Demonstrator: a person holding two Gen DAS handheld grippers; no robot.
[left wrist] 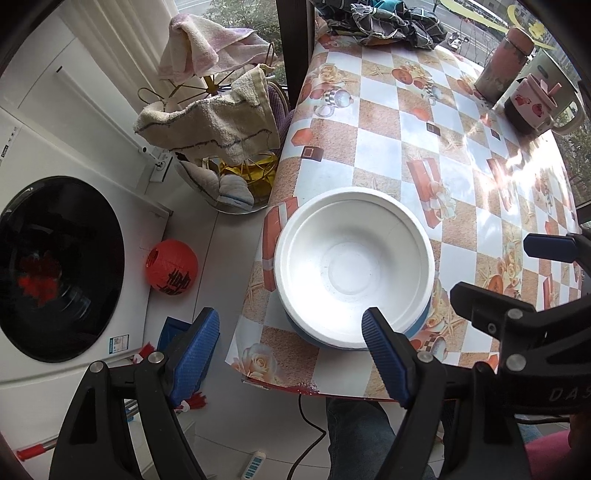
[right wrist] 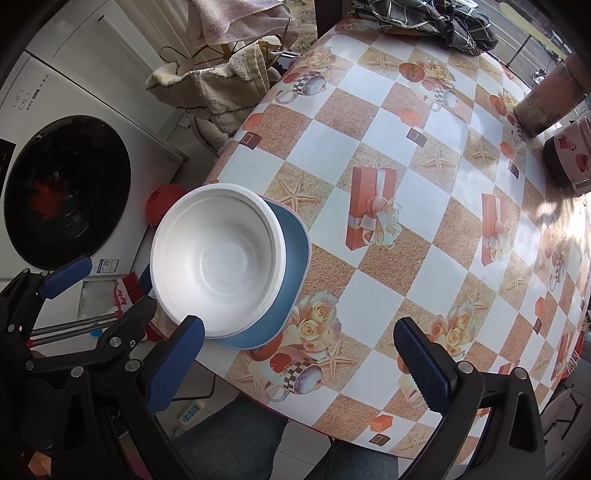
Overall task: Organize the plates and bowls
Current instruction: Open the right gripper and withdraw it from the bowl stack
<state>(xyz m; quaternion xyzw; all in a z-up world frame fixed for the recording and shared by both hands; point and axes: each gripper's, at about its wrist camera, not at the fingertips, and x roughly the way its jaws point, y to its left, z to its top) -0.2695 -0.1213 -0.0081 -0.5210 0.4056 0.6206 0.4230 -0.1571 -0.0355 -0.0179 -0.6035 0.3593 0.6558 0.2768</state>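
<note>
I look down through my 2 cameras at a table (right wrist: 424,206) with a checked cloth of orange and white squares. A white bowl (left wrist: 352,266) sits near the table's edge. It rests in a blue plate (right wrist: 291,258), and the plate sticks out from under the bowl on one side. There may be more white bowls stacked under the top one, but I cannot tell how many.

My left gripper (left wrist: 291,354) hangs above the table's edge with its jaws wide apart. Nothing is between them. 1 blue pad is over the bowl's near rim, and the other is out past the table, over the floor.

My right gripper (right wrist: 299,362) also has its jaws wide apart and holds nothing. It hangs over the cloth, just beside the bowl and plate.

At the far side of the table I see a tall cup (left wrist: 504,62), a mug with red hearts (left wrist: 528,107) and a dark cloth (left wrist: 388,22). Off the table there is a washing machine (left wrist: 59,269) with a round black door, a red ball (left wrist: 171,266) on the floor, and towels (left wrist: 210,125) on a rack.
</note>
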